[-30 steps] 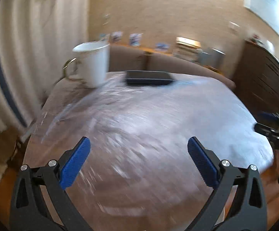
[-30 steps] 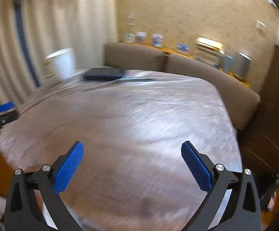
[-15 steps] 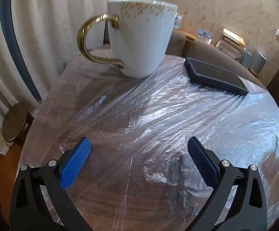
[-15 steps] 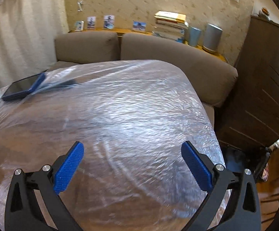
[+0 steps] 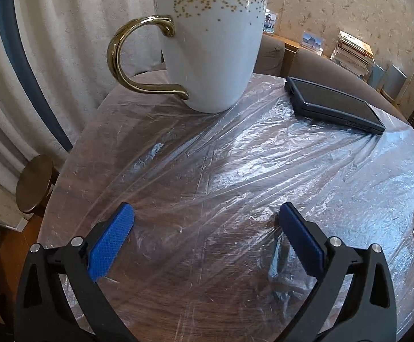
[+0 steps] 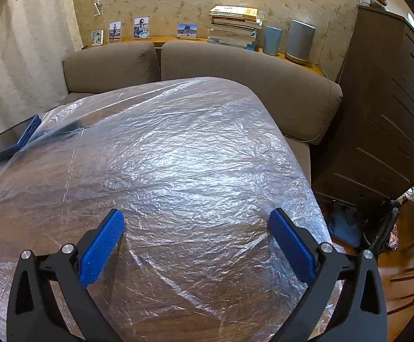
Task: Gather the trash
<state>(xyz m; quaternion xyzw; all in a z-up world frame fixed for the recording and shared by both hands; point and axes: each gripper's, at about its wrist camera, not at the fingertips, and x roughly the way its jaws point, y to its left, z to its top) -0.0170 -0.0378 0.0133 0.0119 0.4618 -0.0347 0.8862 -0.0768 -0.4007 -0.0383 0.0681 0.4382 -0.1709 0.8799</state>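
Mug (image 5: 211, 54) nearer, crinkled plastic sheet (image 6: 184, 154), round table (image 5: 64, 171)

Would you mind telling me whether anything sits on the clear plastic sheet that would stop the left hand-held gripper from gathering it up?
Yes. A white mug with a gold handle and a dark flat tablet rest on the clear plastic sheet, beyond the open left hand-held gripper.

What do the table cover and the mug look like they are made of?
Table cover: thin clear plastic film, judging by its wrinkles, glare and the wood grain showing through. Mug: probably glazed white ceramic, smooth and glossy, with a shiny gold handle and gold dots at the rim.
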